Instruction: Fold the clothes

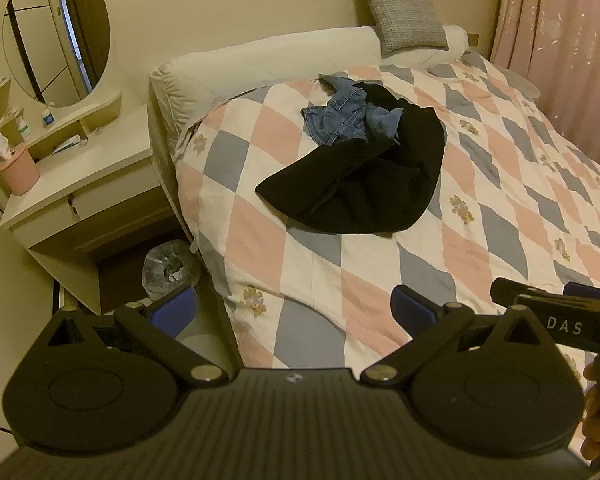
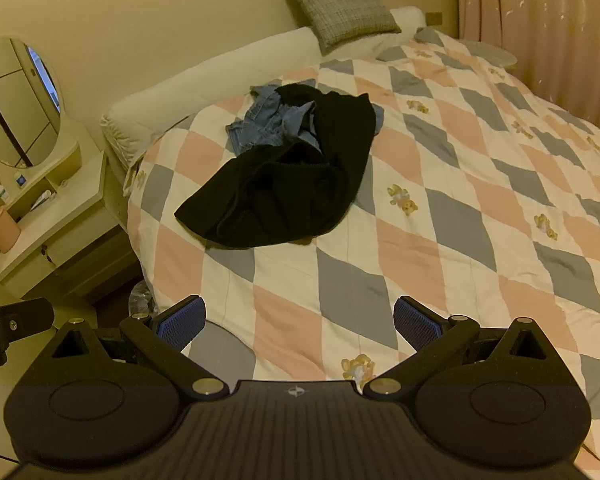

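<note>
Since both garments lie in one crumpled heap, no folding appears done yet and the whole job is left. On the bed's quilt of pink, grey and white diamonds (image 2: 440, 184), the heap sits toward the white headboard side, short of the grey woven cushion (image 2: 336, 4): a limp black cloth garment (image 2: 284, 188), bunched and creased, lies partly over a rumpled blue denim piece (image 2: 268, 120). Well apart from the heap, the left gripper (image 1: 294, 312) and right gripper (image 2: 298, 318) hover with jaws spread wide, holding nothing.
</note>
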